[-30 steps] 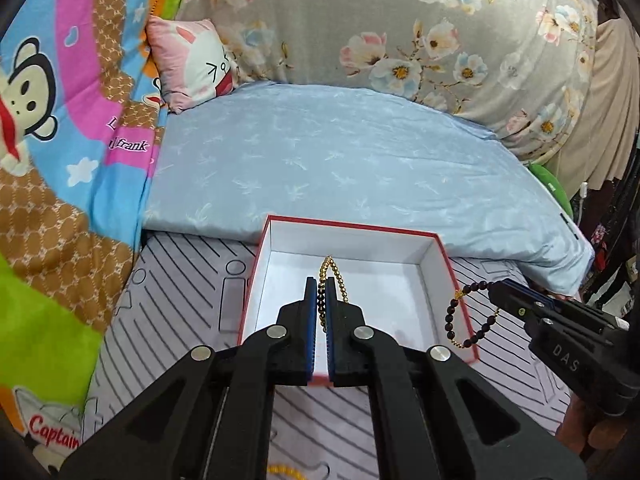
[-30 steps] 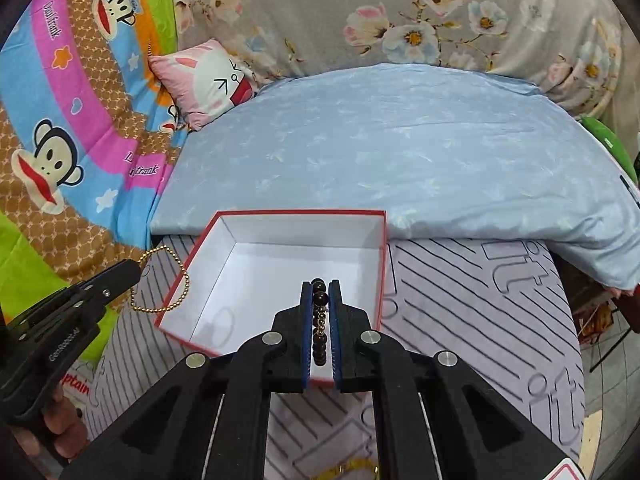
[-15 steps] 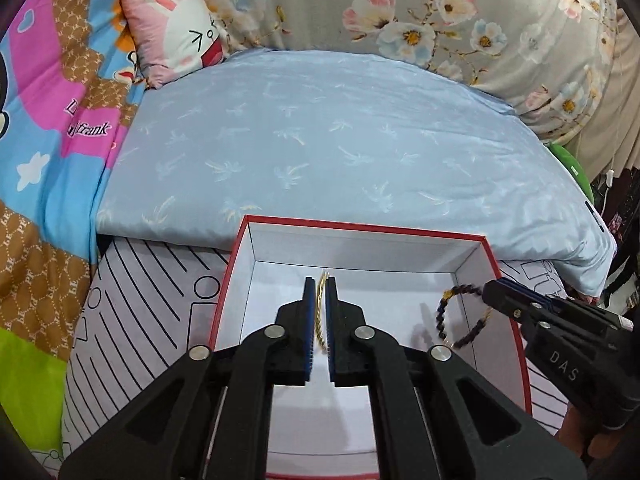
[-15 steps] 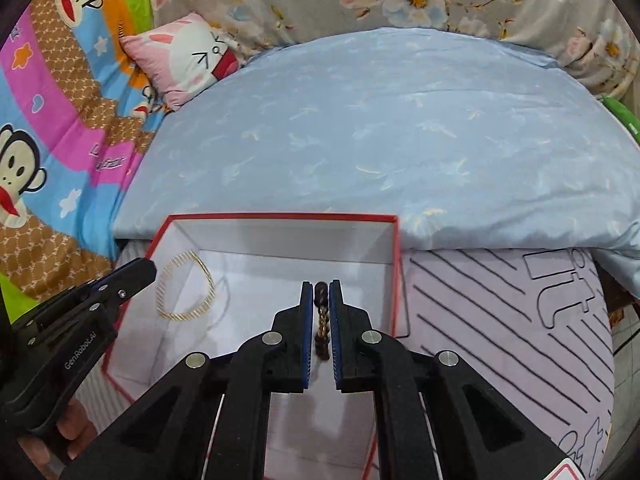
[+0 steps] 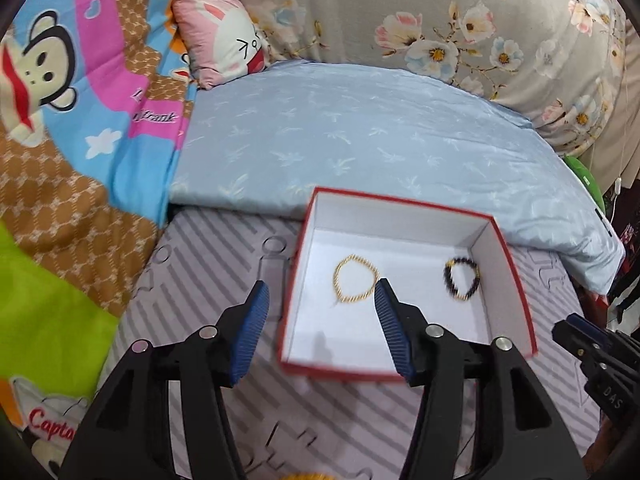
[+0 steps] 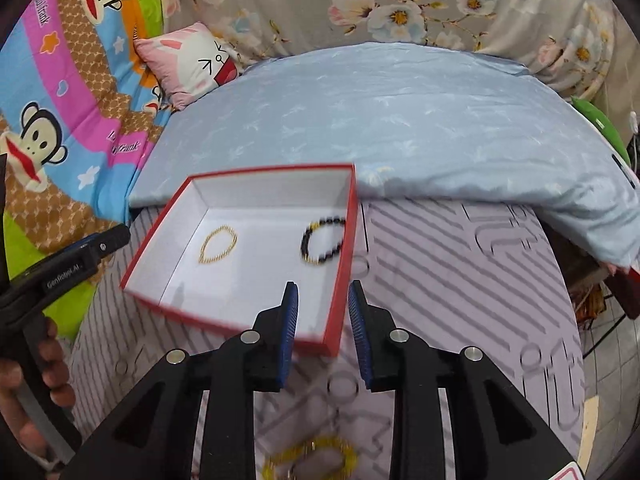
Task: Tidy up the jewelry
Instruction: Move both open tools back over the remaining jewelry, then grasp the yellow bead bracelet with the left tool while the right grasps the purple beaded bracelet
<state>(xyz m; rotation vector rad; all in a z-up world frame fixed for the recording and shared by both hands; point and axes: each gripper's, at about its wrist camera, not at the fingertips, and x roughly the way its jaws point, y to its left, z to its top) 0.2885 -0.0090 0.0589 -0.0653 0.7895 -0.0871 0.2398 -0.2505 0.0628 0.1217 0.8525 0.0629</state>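
A red box [image 5: 516,280] [image 6: 344,248] with a white inside lies on the striped mat. A gold bead bracelet [image 5: 355,283] [image 6: 218,245] rests on its floor at the left, a dark bead bracelet [image 5: 461,278] [image 6: 323,245] at the right. My left gripper [image 5: 322,304] hovers over the box's near left corner, jaws opening, nothing between them. My right gripper [image 6: 323,299] hangs over the near right corner, jaws opening and empty. Each gripper shows at the other view's edge: the right one [image 5: 576,332], the left one [image 6: 100,246] held by a hand [image 6: 32,392].
A yellow bead bracelet [image 6: 312,458] lies on the mat [image 6: 460,280] close below my right gripper; its edge shows in the left wrist view [image 5: 306,476]. A pale blue quilt [image 5: 360,132] sits behind the box, a pink pillow [image 5: 224,52] and cartoon blanket [image 5: 80,120] at the left.
Both grippers let go of their bracelets, which now lie in the box. Both pairs of jaws have spread apart and both grippers have drawn back from the box.
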